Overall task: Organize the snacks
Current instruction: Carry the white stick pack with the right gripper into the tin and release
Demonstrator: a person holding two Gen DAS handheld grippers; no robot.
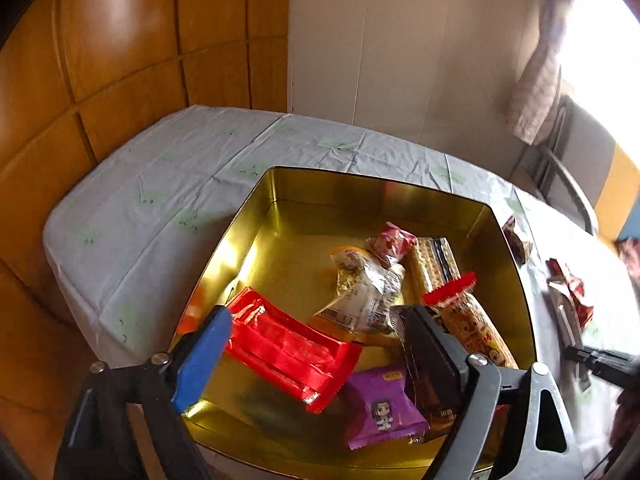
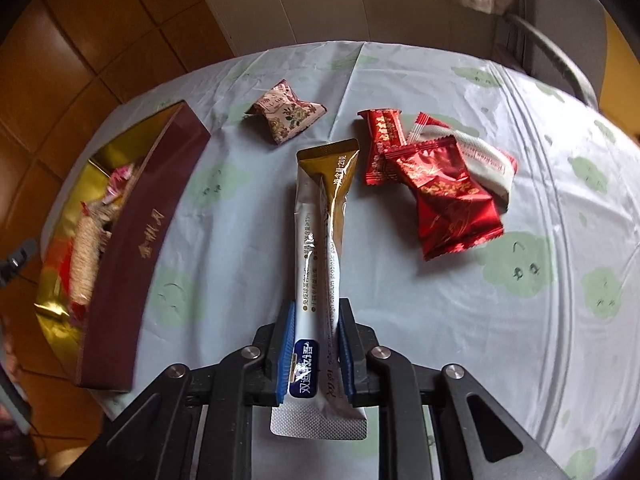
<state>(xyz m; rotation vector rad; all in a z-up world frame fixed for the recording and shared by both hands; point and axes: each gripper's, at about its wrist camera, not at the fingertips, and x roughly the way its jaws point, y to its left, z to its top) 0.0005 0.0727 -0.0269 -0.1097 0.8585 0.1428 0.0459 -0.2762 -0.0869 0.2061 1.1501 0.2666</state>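
My left gripper (image 1: 316,320) hangs open over a gold tin (image 1: 256,208). A shiny red packet (image 1: 288,344) lies in the tin below its spread jaws, free of both pads. Also in the tin are a purple packet (image 1: 384,404), a clear-wrapped snack (image 1: 368,288), a cracker pack (image 1: 432,264), a pink candy (image 1: 394,240) and a long roll with a red end (image 1: 476,328). My right gripper (image 2: 316,308) is shut on a long white and gold stick sachet (image 2: 320,216), which points away over the table. The tin's maroon wall (image 2: 132,248) stands to the left.
On the pale tablecloth (image 2: 440,320) lie a floral packet (image 2: 286,114), two red packets (image 2: 452,204) (image 2: 382,140) and a white and red one (image 2: 484,156). A grey chair (image 2: 560,60) with a towel stands behind the table. Wooden panels line the left wall.
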